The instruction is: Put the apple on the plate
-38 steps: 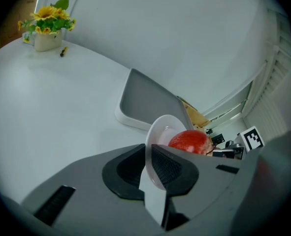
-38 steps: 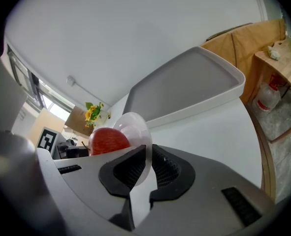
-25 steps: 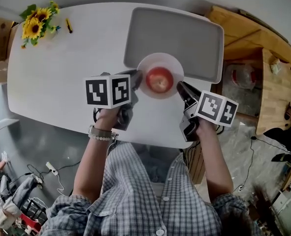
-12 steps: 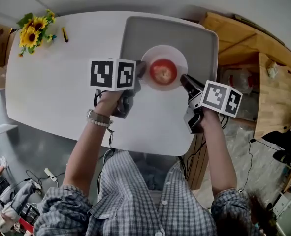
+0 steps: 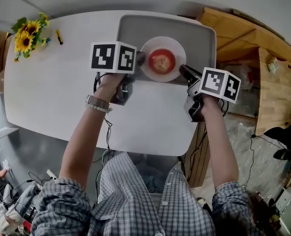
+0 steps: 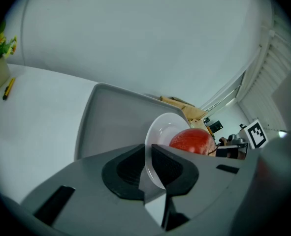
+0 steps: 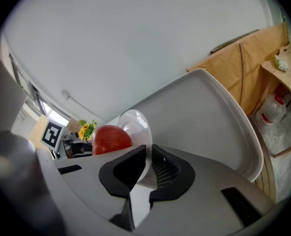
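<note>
A red apple (image 5: pixel 161 61) sits on a white plate (image 5: pixel 148 69), which hangs over the grey tray (image 5: pixel 199 36). My left gripper (image 5: pixel 139 60) is shut on the plate's left rim and my right gripper (image 5: pixel 183 71) is shut on its right rim. In the left gripper view the plate (image 6: pixel 158 132) runs edge-on between the pads (image 6: pixel 169 167), with the apple (image 6: pixel 193 141) beyond. The right gripper view shows the plate (image 7: pixel 137 123) clamped between the pads (image 7: pixel 163 167), the apple (image 7: pixel 111 138) at its left.
The tray lies at the far right of the white table (image 5: pixel 51 82). Sunflowers (image 5: pixel 26 34) and a small yellow pen (image 5: pixel 59 36) are at the far left corner. A wooden bench (image 5: pixel 243 38) stands to the right of the table.
Both grippers carried the plate with the apple away from me, from the tray's near edge to over the tray's middle. Their grips stayed the same.
</note>
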Available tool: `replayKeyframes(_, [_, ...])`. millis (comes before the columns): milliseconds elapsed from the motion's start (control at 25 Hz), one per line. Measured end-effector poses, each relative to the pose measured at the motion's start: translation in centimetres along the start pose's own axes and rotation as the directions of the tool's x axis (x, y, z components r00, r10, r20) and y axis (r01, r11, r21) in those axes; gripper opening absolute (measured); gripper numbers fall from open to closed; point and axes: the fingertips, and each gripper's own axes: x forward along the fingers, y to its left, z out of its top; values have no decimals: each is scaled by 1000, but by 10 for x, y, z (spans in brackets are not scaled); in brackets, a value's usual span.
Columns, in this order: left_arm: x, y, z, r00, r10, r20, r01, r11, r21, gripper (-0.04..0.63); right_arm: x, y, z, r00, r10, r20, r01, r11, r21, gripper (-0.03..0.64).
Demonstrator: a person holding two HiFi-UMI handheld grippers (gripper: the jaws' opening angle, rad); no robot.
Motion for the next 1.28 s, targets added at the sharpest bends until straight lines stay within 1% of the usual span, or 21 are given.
replayKeyframes(120, [7,6,-2,1000,-2,-13,2,1000,-28,45,6,-2,3,1000,-5,-9,4,1000,-23,46])
replayKeyframes(200, [10,9,-2,1000,5,-17,-5,999,-33,44,10,-4,2,1000,-15,-17,14,999,-38,46])
replayKeyframes(400, [18,14,-3,999,34,-38,-34,999,-5,44,19,-11,-1,998,-48,-43,45,996,-72,48])
replayKeyframes(640, [23,18,-5,997,68,-47,-66,997,37,44,26,-15,-1,995,-83,-50,76,989,-129,48])
replayKeyframes(840, [27,22,-4,996,78,-45,-76,997,30,44,30,-12,3,995,-98,-32,90,978,-186,48])
replayKeyframes(1040, [29,21,-2,996,77,-37,-75,996,58,46,30,-13,4,992,-124,-19,116,965,-234,48])
replayKeyframes(1160, [30,20,-1,997,64,-35,-61,996,70,46,29,-14,2,991,-129,-30,118,963,-243,48])
replayKeyframes(1280, [30,20,-2,997,71,-36,-68,995,79,46,30,-16,-2,988,-138,-70,118,963,-243,48])
